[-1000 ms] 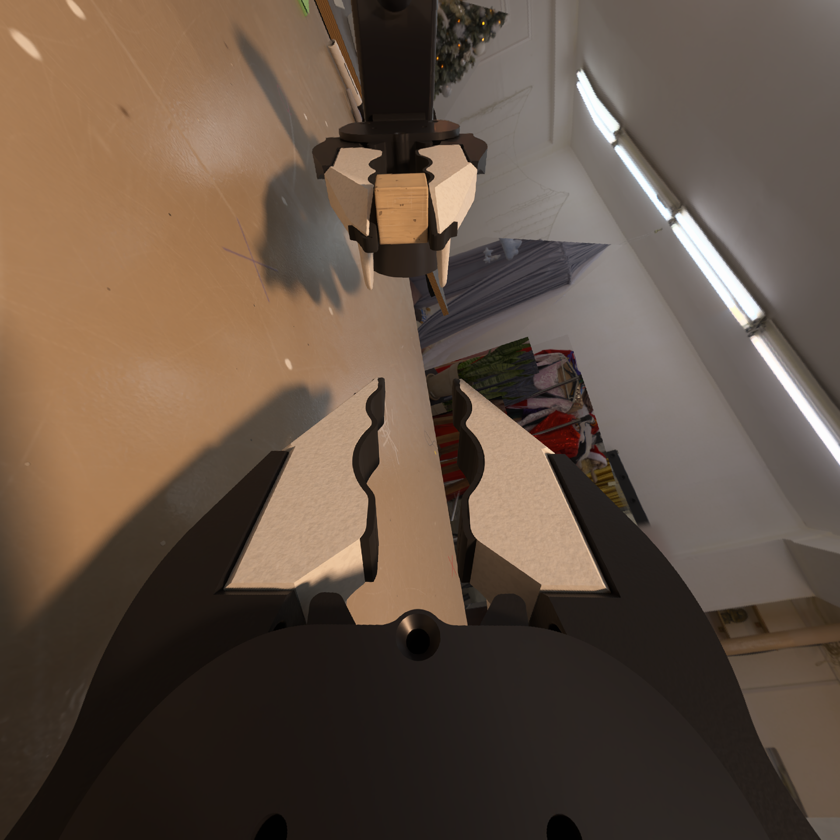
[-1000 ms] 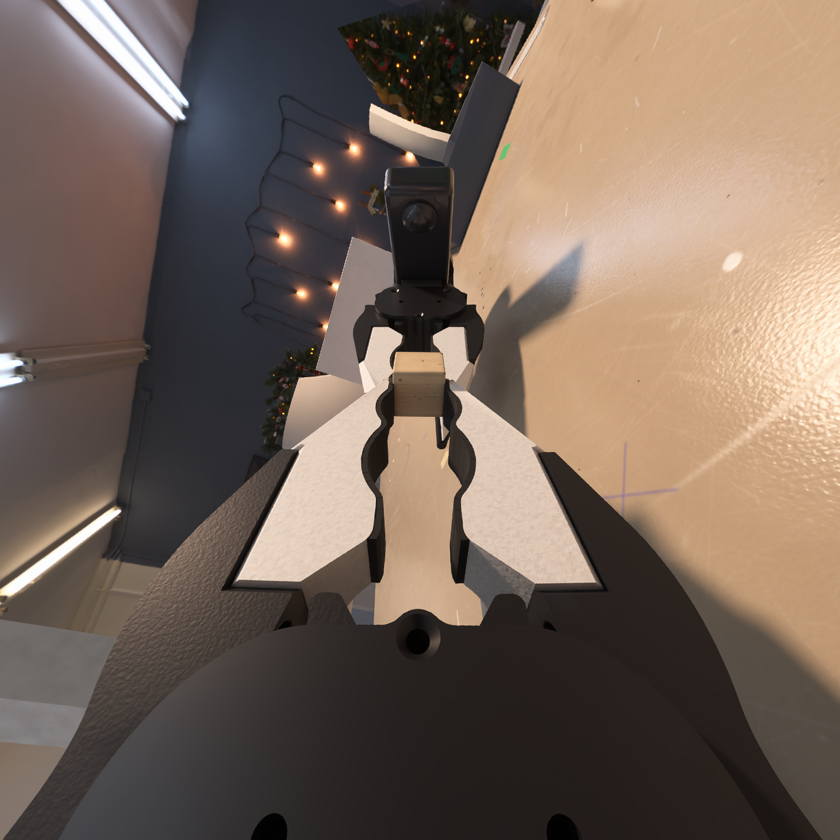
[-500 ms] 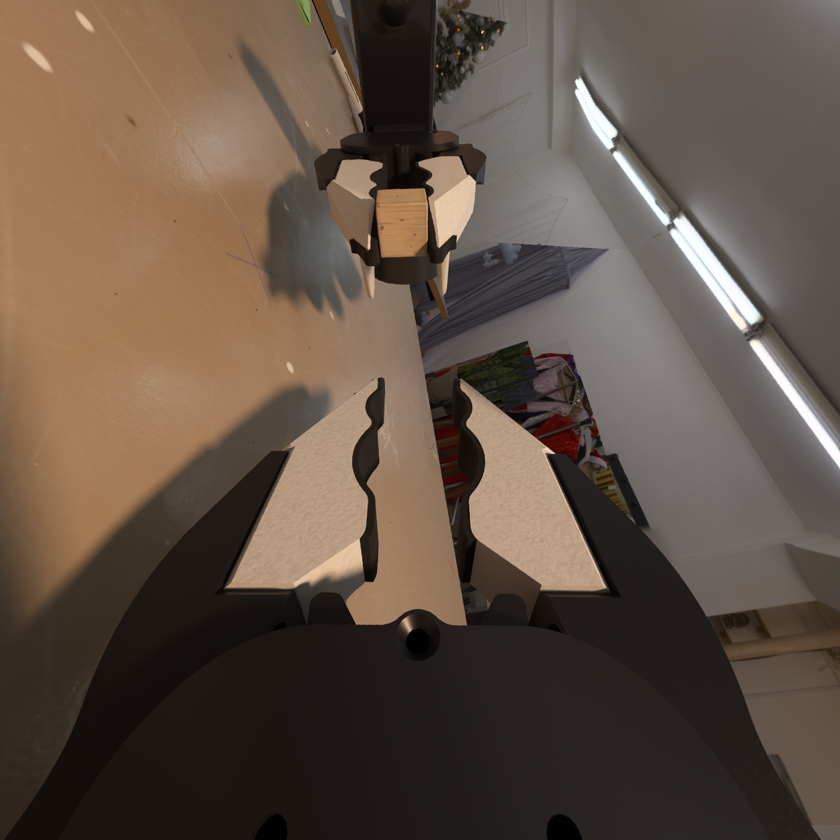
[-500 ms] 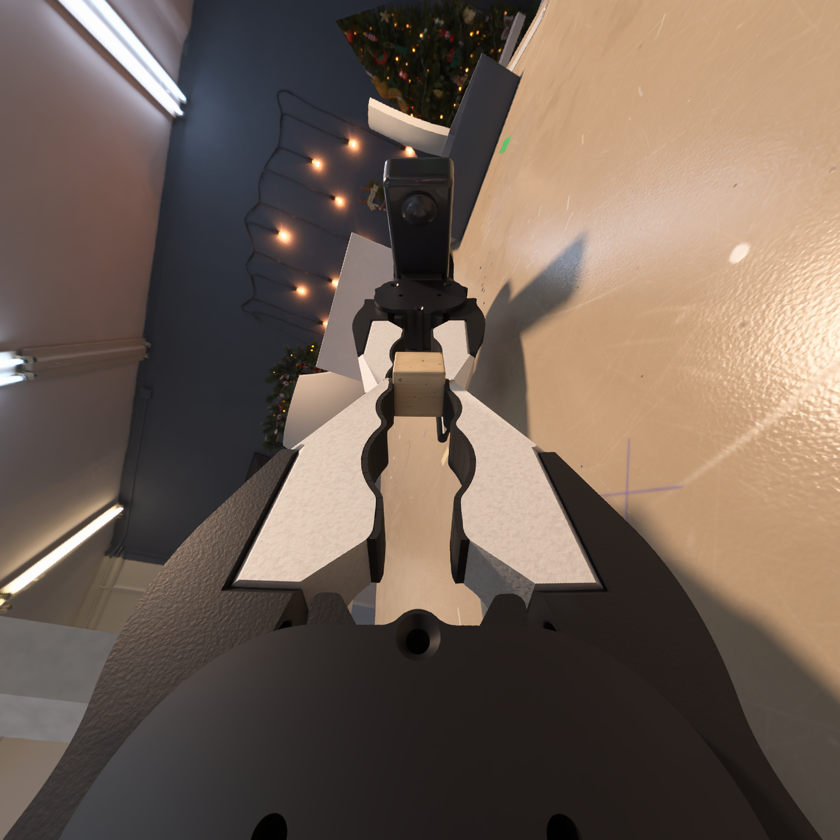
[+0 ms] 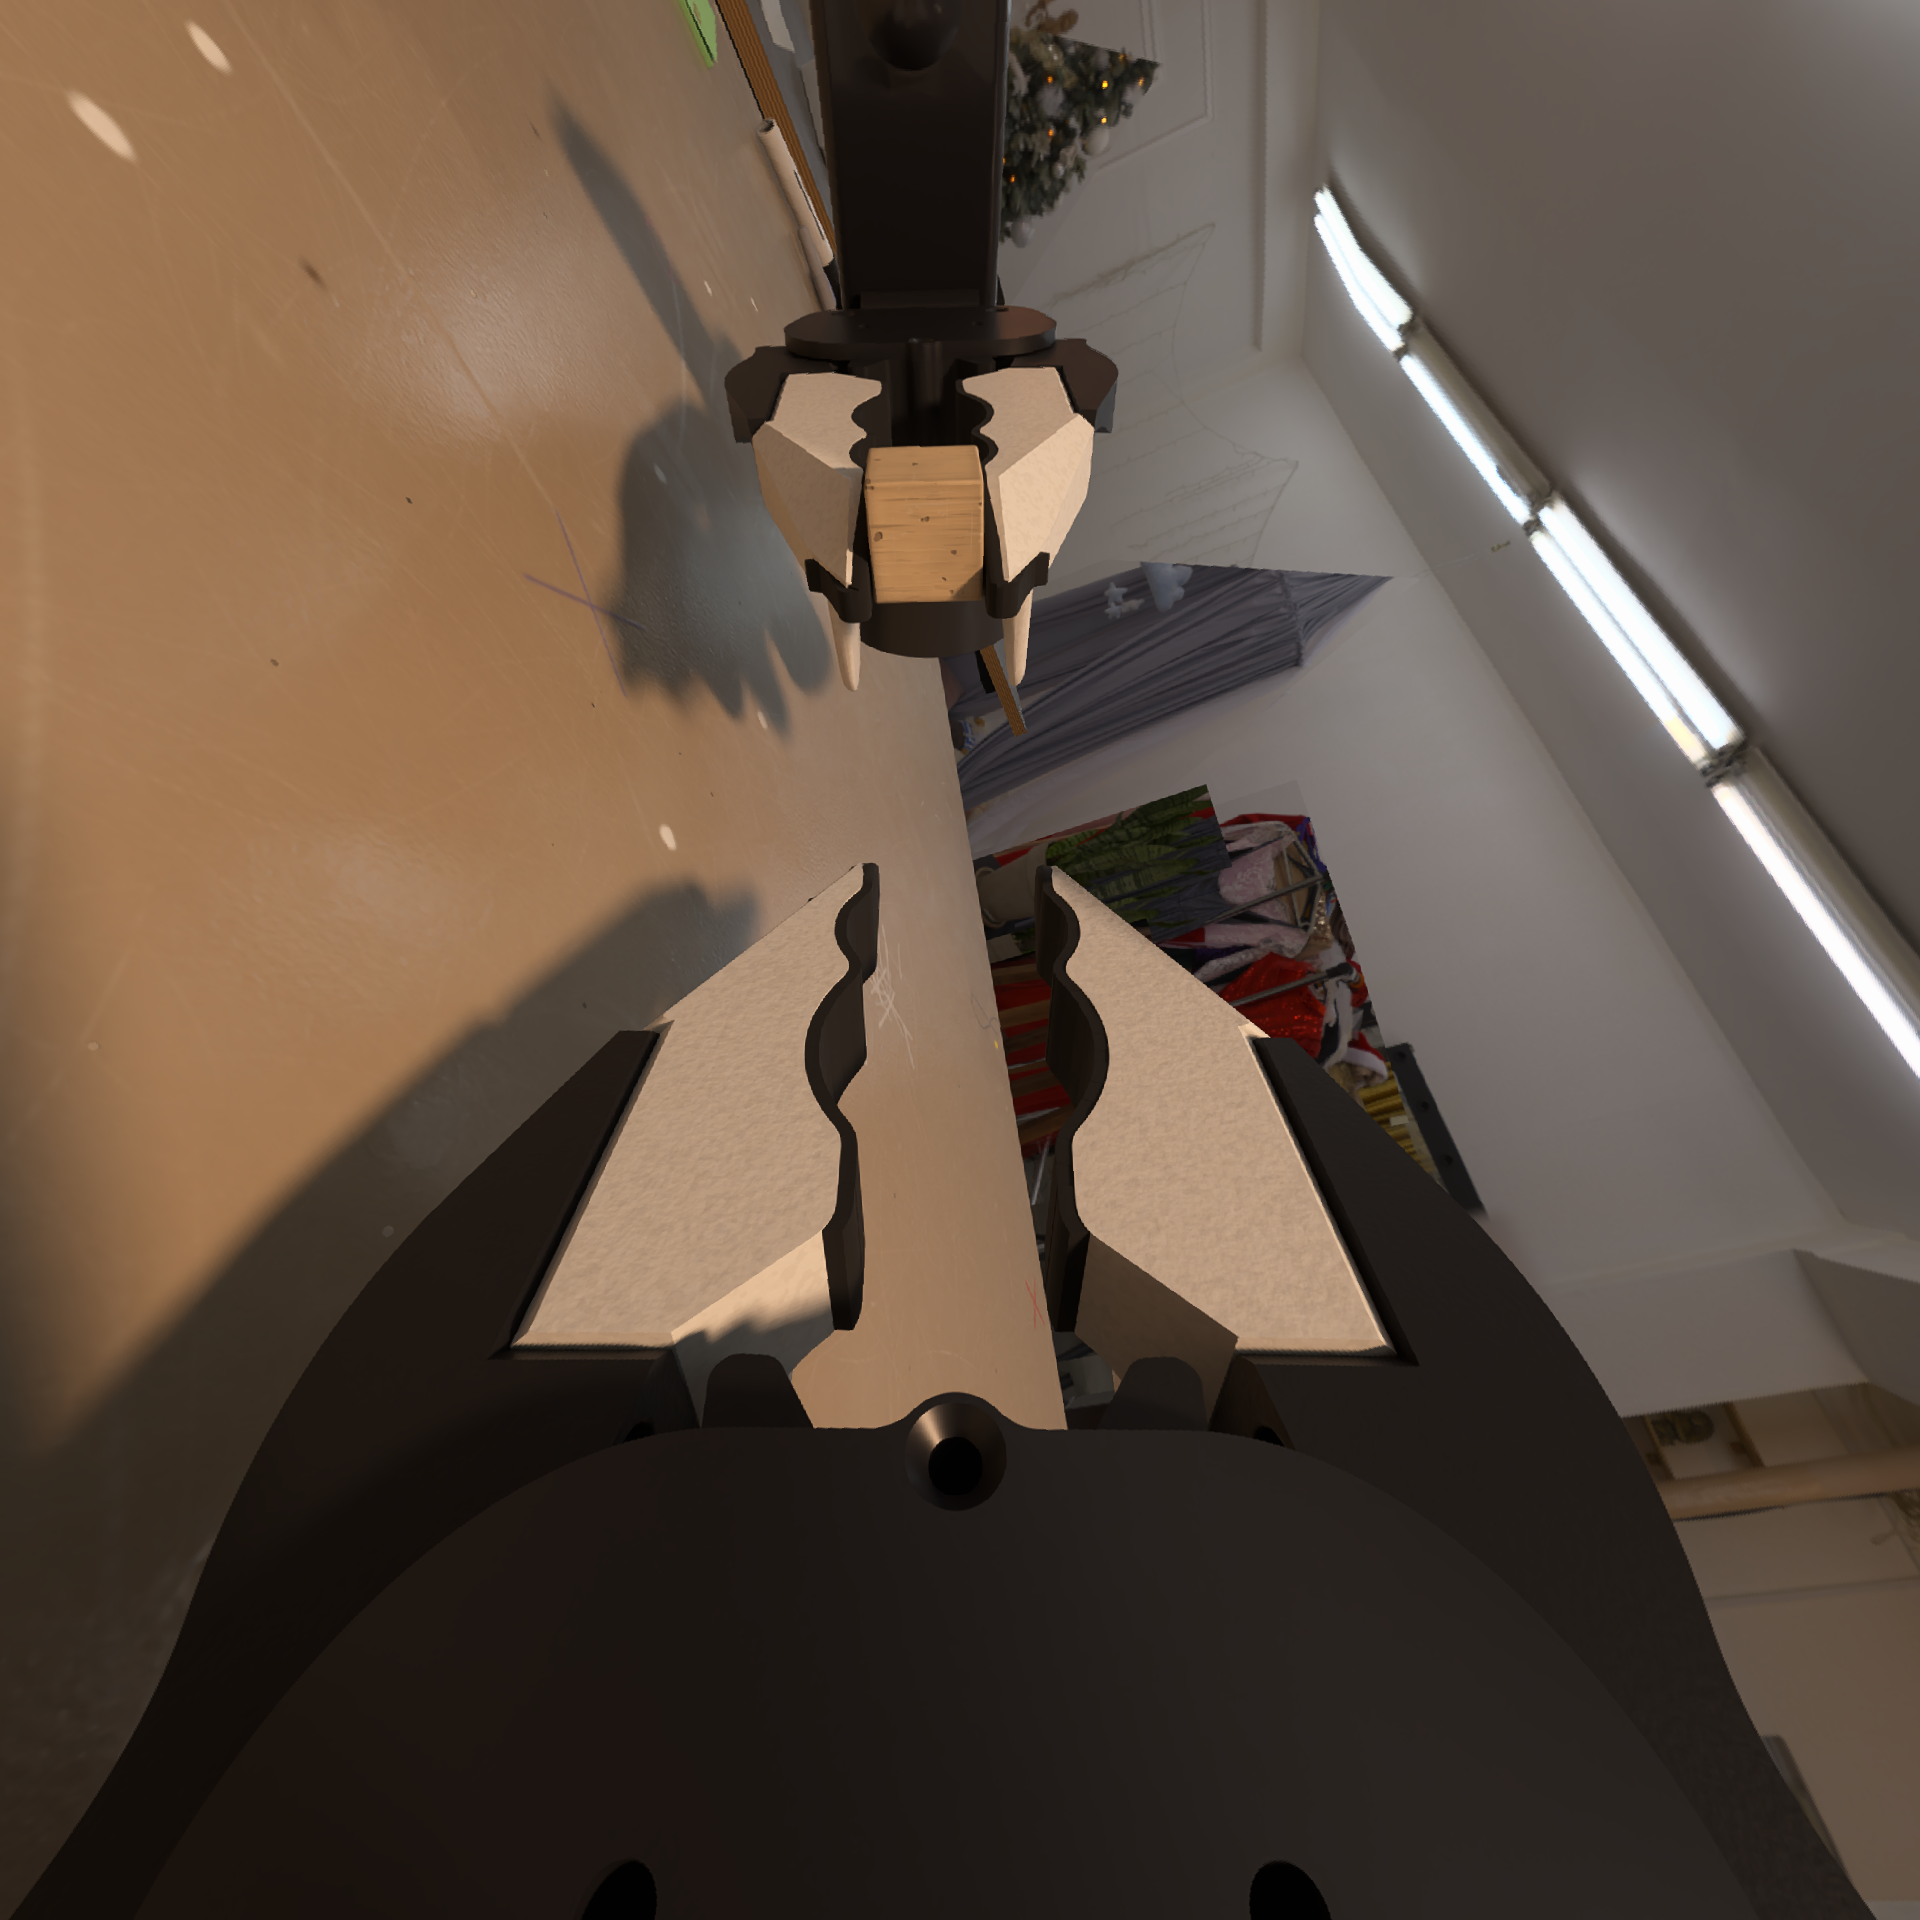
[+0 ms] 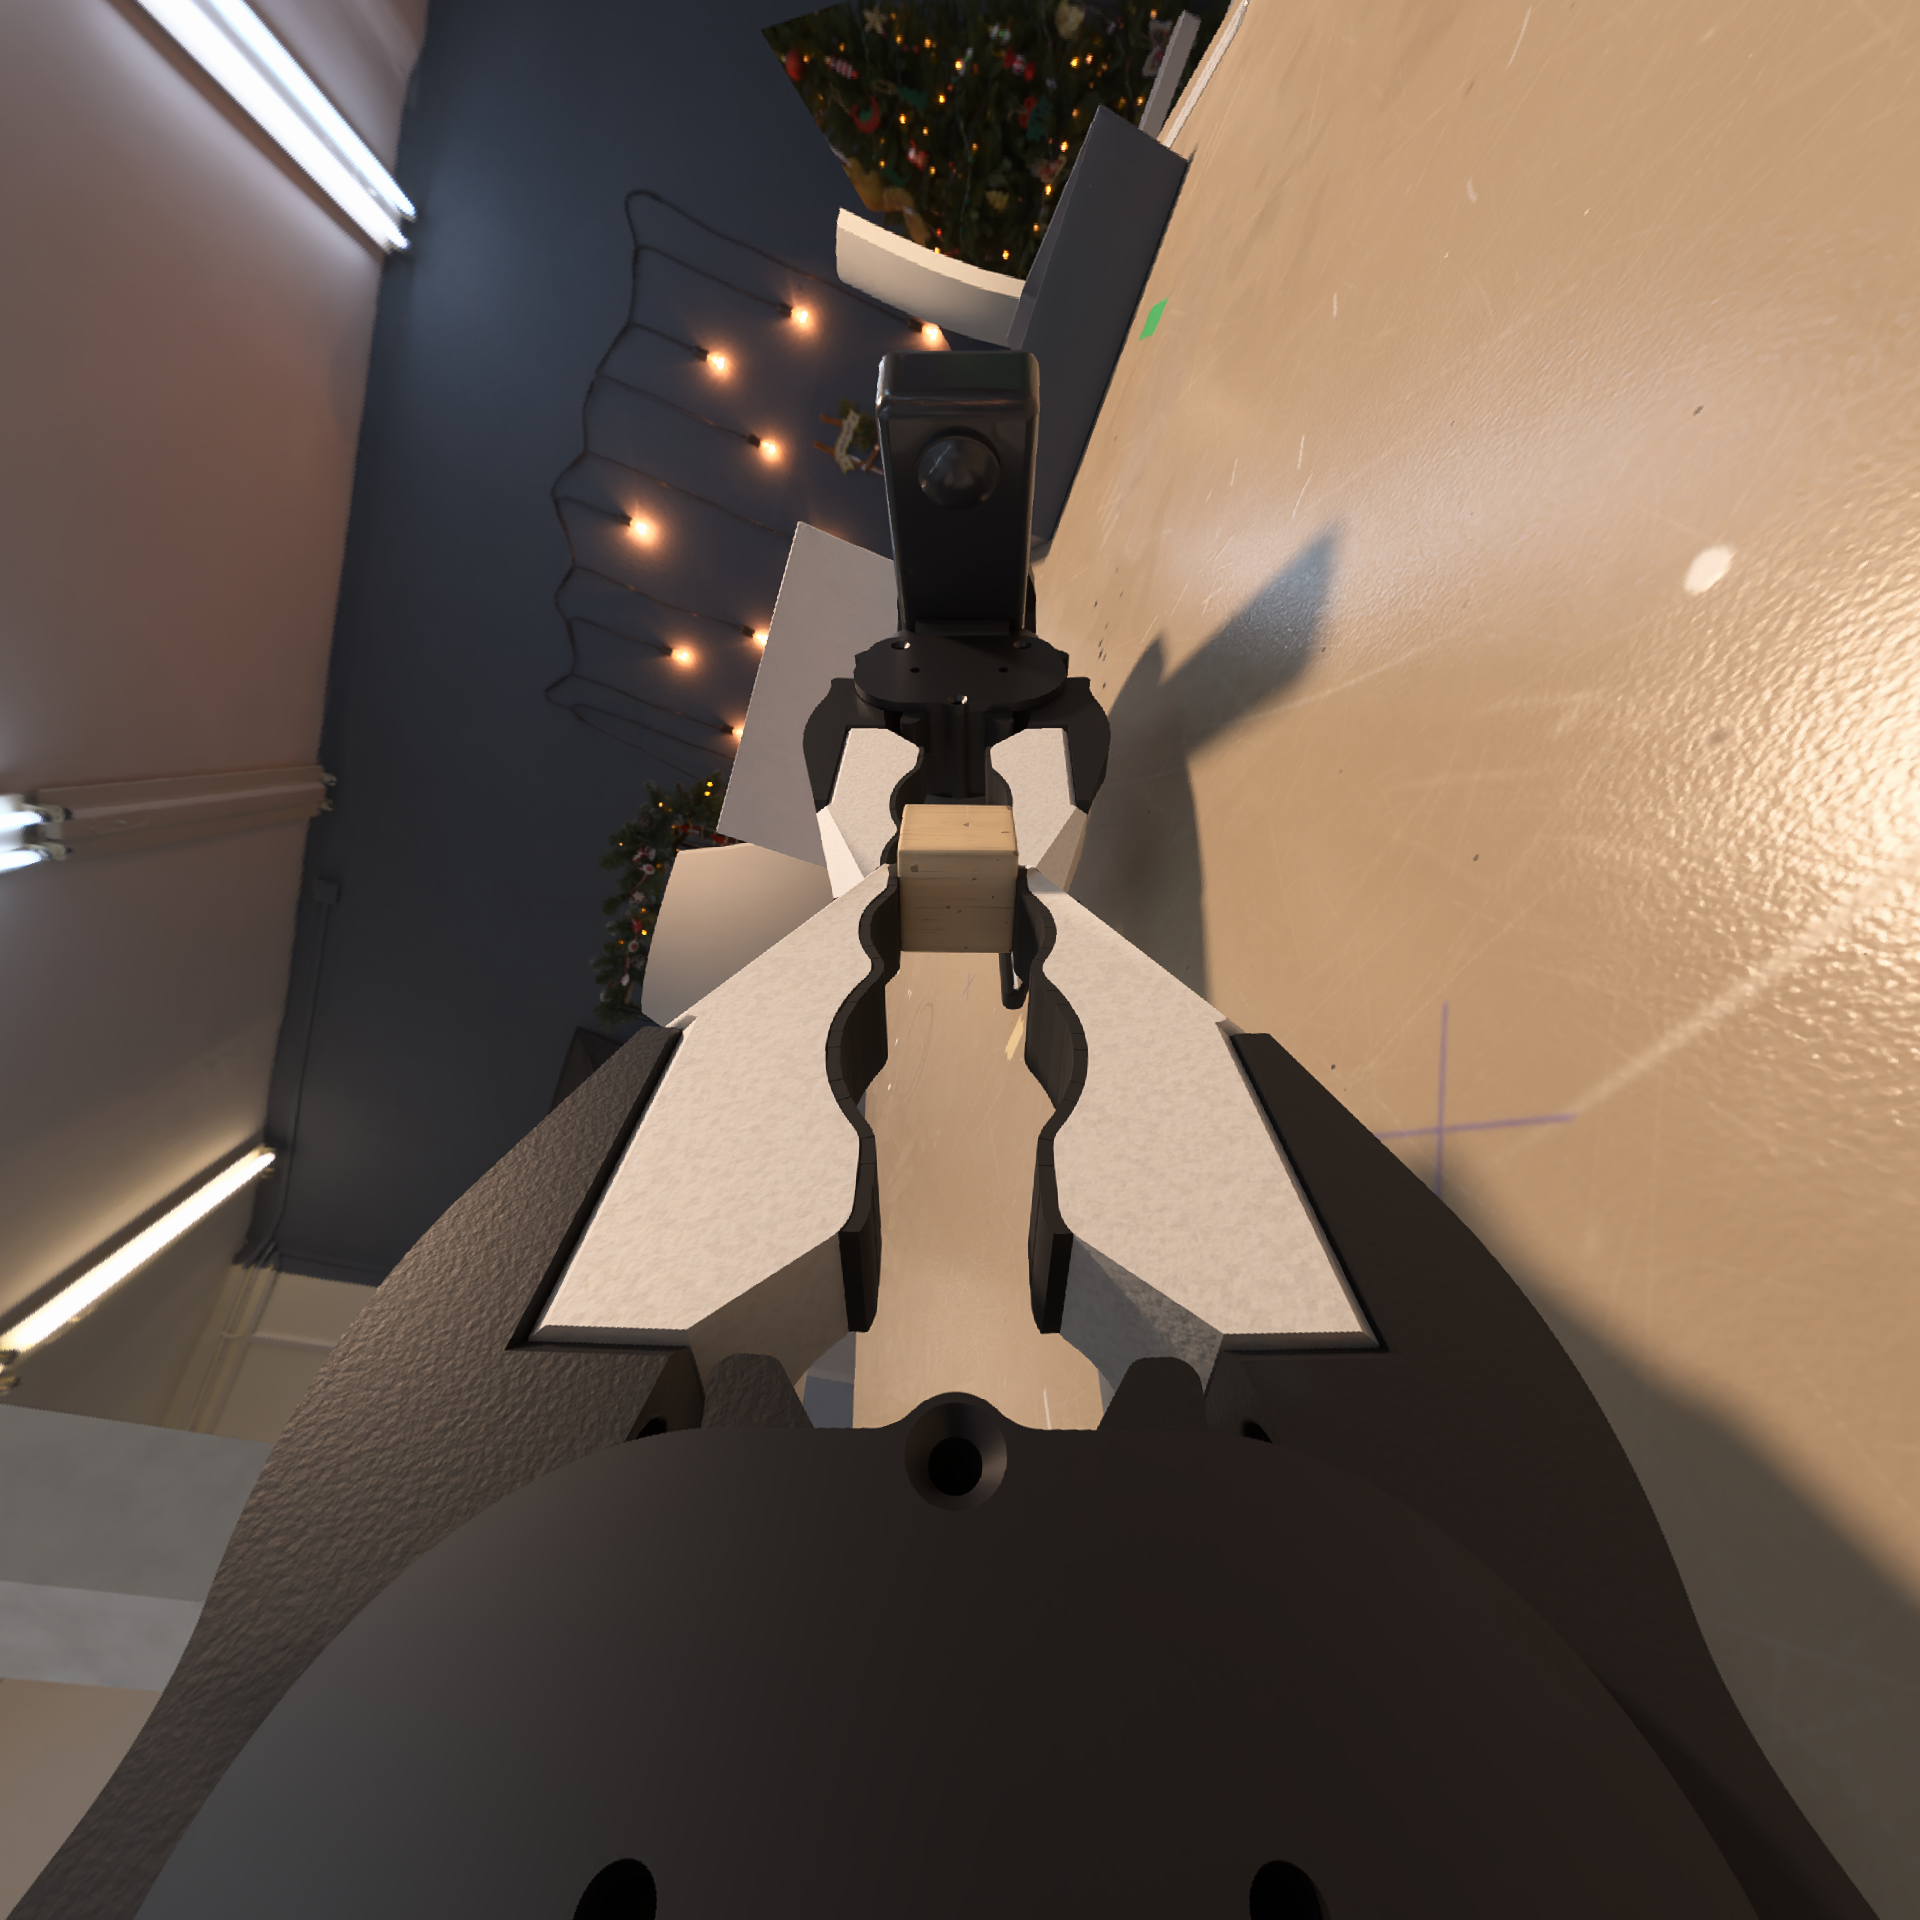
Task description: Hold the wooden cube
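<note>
Wooden cube (image 6: pixel 954 891) gripped by right tongs (image 6: pixel 954 914); left tongs (image 5: pixel 956 904) empty.

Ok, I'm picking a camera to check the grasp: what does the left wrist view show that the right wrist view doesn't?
Only the left wrist view: the left gripper up close, open and empty, and colourful clutter by a white wall. Only the right wrist view: string lights on a dark wall, and a decorated tree. Both: the right gripper shut on the wooden cube, and the tan table.

right gripper (image 5: pixel 923 634) body cut off at top edge, wooden cube (image 5: pixel 923 525) sides hidden by fingers
</note>
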You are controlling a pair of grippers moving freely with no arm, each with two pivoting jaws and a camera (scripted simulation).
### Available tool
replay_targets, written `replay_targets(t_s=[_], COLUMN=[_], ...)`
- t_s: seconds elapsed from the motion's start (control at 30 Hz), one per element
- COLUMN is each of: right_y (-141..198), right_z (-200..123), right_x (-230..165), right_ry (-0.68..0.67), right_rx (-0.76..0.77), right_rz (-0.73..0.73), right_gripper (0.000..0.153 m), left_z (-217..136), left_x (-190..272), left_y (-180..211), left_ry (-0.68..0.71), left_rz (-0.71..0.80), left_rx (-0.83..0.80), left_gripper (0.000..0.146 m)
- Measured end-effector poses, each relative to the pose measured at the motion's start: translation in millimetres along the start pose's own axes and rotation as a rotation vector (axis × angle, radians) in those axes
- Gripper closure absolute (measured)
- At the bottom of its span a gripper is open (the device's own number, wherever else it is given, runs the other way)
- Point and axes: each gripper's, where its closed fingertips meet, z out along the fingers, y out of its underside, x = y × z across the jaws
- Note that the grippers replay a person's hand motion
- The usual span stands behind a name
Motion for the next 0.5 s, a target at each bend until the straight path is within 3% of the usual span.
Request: replay_targets(t_s=[0.5], right_y=[1.6], right_z=[4.5], right_x=[0.1], right_ry=[0.001], right_rx=[-0.006], right_rz=[-0.006], right_gripper=[0.132], left_z=[-0.2], left_x=[0.2], left_y=[-0.2], left_ry=[-0.002], left_rz=[0.0], left_rx=[0.003], left_gripper=[0.116])
